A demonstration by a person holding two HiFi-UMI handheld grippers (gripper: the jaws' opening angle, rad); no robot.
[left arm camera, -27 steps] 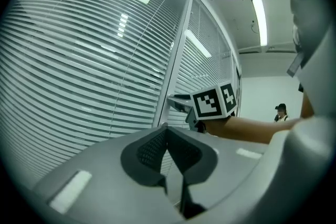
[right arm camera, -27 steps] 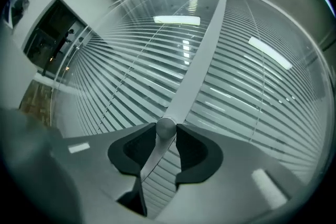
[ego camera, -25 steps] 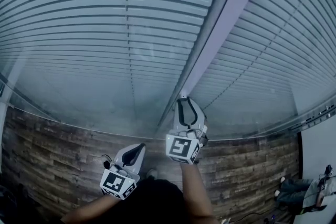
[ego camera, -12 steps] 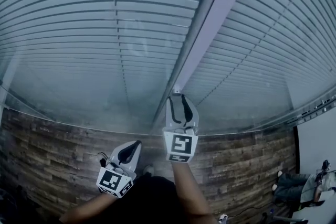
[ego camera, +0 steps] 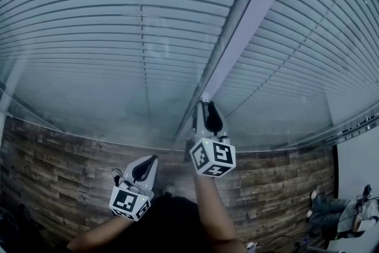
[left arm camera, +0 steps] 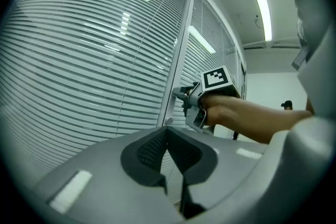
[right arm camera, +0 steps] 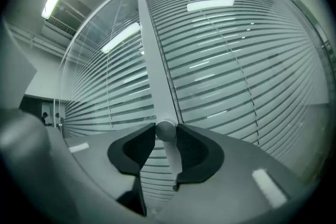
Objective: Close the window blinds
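Horizontal white blinds (ego camera: 142, 21) hang behind glass, with dark gaps between the slats, and a pale upright mullion (ego camera: 249, 15) splits the two panes. My right gripper (ego camera: 204, 102) reaches level to the mullion. In the right gripper view a small round metal knob (right arm camera: 166, 129) on the mullion (right arm camera: 152, 60) sits between the pads, and my right gripper (right arm camera: 167, 136) is shut on it; its jaws have just been closing on it. My left gripper (ego camera: 154, 158) hangs lower left, away from the glass, shut with nothing in it (left arm camera: 168, 129). The left gripper view shows the right gripper (left arm camera: 179, 94) at the mullion.
Dark wood-plank floor (ego camera: 59, 175) runs below the window. A metal bottom rail (ego camera: 349, 127) edges the right pane. A white wall (ego camera: 361, 163) and some items on the floor (ego camera: 355, 210) lie at the far right. Ceiling lights reflect in the glass (right arm camera: 210, 5).
The right gripper has rolled about its own axis on the knob, so its marker cube now sits turned. The left gripper has stayed where it was.
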